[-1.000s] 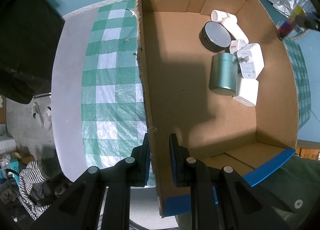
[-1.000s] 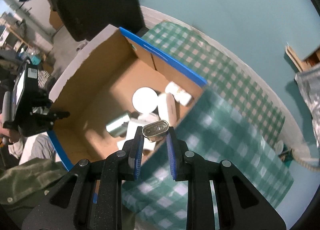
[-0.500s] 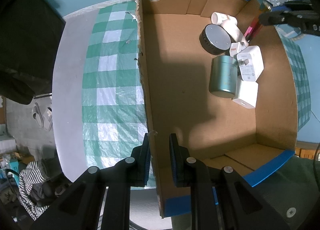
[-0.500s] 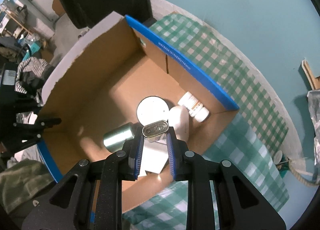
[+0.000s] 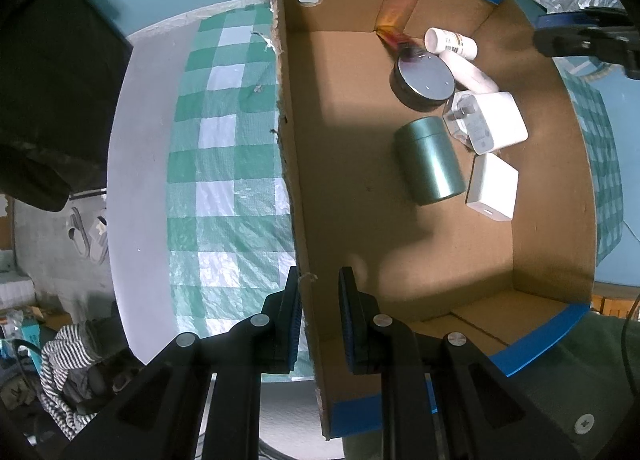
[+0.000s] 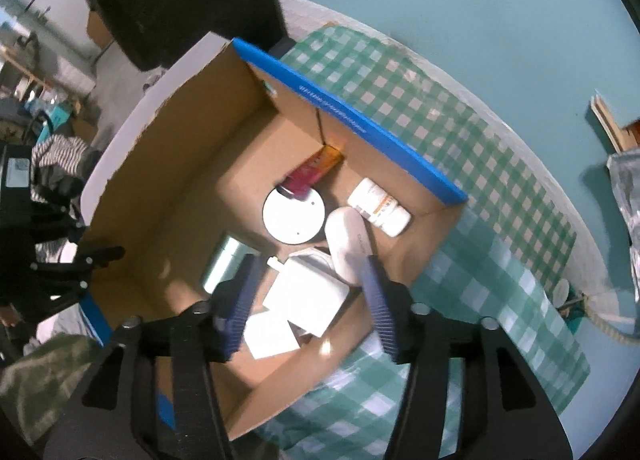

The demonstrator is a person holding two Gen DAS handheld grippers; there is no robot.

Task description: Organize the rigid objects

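Box [image 5: 400, 220]: my left gripper [image 5: 319, 324] clamps its wall; right gripper [image 6: 308, 296] just opened, empty (lighter [image 6: 316, 172], seemingly, upper centre).

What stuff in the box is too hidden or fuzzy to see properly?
- Green tin: in the right wrist view, the right hand-held gripper covers its lower part.
- Red-orange lighter: in the left wrist view, one end is tucked behind the round black puck; it is blurred in the right wrist view.
- Pill bottle: label too small to read.
- Cardboard box near corner: in the left wrist view, hidden by the left hand-held gripper.
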